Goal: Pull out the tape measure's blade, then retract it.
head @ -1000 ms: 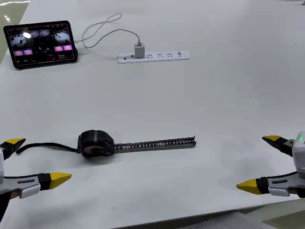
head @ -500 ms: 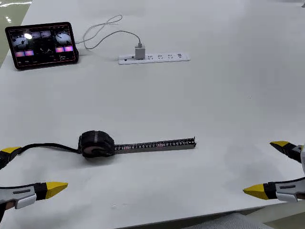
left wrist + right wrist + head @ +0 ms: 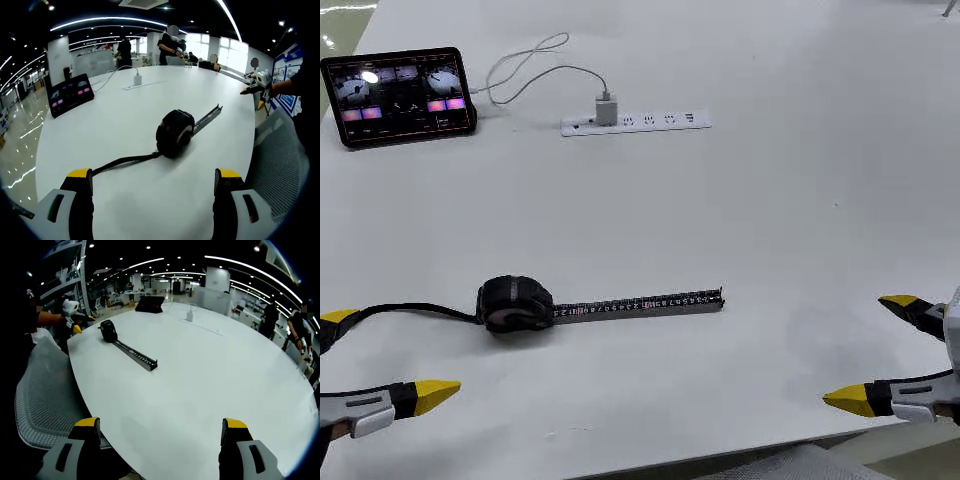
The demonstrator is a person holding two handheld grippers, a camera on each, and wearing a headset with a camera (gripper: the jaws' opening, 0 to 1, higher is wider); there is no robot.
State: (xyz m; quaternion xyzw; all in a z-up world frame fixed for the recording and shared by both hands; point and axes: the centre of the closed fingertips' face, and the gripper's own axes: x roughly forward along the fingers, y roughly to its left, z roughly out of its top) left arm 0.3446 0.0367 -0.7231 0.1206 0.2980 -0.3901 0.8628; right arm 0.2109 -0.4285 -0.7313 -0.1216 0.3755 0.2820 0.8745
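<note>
While the blade stays extended, both hand-held grippers remain open.

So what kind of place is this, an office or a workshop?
Probably a big open-plan office or lab: a large white table, ceiling strip lights, and other people standing beyond it.

Wide bare white tabletop across the whole right half and the middle, open from near edge to far. In the way at near left: black round tape measure case, with dark marked blade lying flat to its right and black strap trailing left toward the left gripper, jaws spread. Free passage on the near and far sides of the blade. Far left taken up by propped black tablet, looped white cable and white power strip. At the near right edge, right gripper spread wide, well apart from everything.
</note>
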